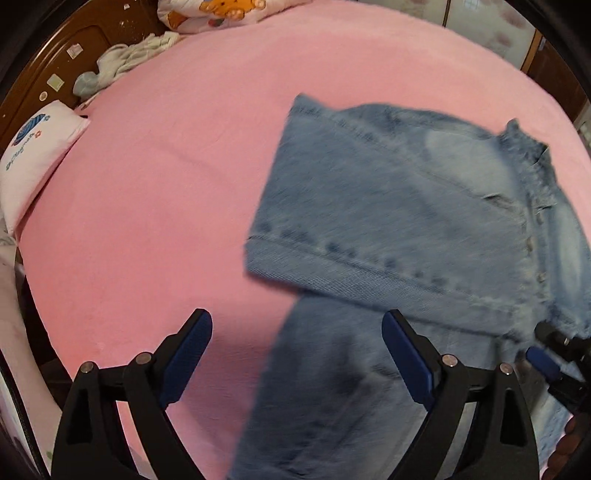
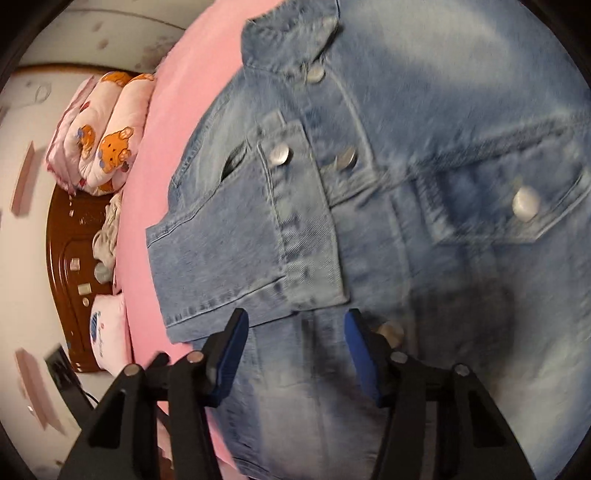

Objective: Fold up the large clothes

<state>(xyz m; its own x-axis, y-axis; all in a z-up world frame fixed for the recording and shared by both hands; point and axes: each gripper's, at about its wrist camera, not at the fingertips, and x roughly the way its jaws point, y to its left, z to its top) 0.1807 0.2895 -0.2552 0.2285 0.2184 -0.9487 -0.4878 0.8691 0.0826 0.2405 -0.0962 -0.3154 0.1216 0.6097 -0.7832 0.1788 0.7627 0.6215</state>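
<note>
A light blue denim jacket (image 1: 399, 206) lies on the pink bed (image 1: 147, 192), with one sleeve folded across its body. My left gripper (image 1: 297, 354) is open and empty, just above the jacket's near left edge. The right gripper (image 1: 543, 354) shows at the right edge of the left wrist view. In the right wrist view the jacket (image 2: 424, 184) fills the frame, front up, with metal buttons (image 2: 525, 208) and the folded sleeve cuff (image 2: 295, 221). My right gripper (image 2: 295, 339) is open and empty, close over the jacket just below the cuff.
A white pillow (image 1: 33, 162) lies at the left edge of the bed. A crumpled grey-white cloth (image 1: 125, 62) and a folded bear-print quilt (image 1: 214, 13) lie by the brown wooden headboard (image 1: 44, 62). The quilt (image 2: 103, 133) and headboard (image 2: 70, 266) show at left in the right wrist view.
</note>
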